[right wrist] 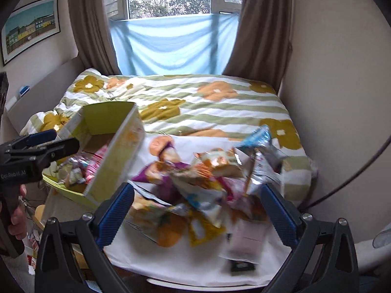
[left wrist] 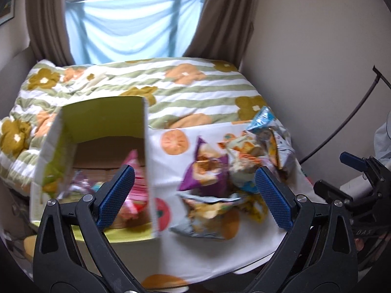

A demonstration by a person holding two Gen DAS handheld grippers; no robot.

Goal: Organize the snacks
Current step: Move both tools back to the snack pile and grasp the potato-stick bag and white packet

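Note:
A pile of snack bags [left wrist: 234, 171] lies on a white fruit-print cloth [left wrist: 210, 256]; a purple bag [left wrist: 205, 171] is at its left. An open green cardboard box [left wrist: 102, 122] stands to the left and holds several packets, one pink [left wrist: 136, 185]. My left gripper [left wrist: 194, 195] is open and empty, above the gap between the box and the pile. My right gripper [right wrist: 199, 210] is open and empty, just above the near side of the pile [right wrist: 207, 183]. The box [right wrist: 110, 151] is at the left in the right wrist view.
A bed with a striped flower quilt [right wrist: 195, 102] lies behind the cloth, and a curtained window behind that. A wall and a black cable [right wrist: 354, 171] are on the right. The left gripper [right wrist: 36, 146] shows at the left edge in the right wrist view.

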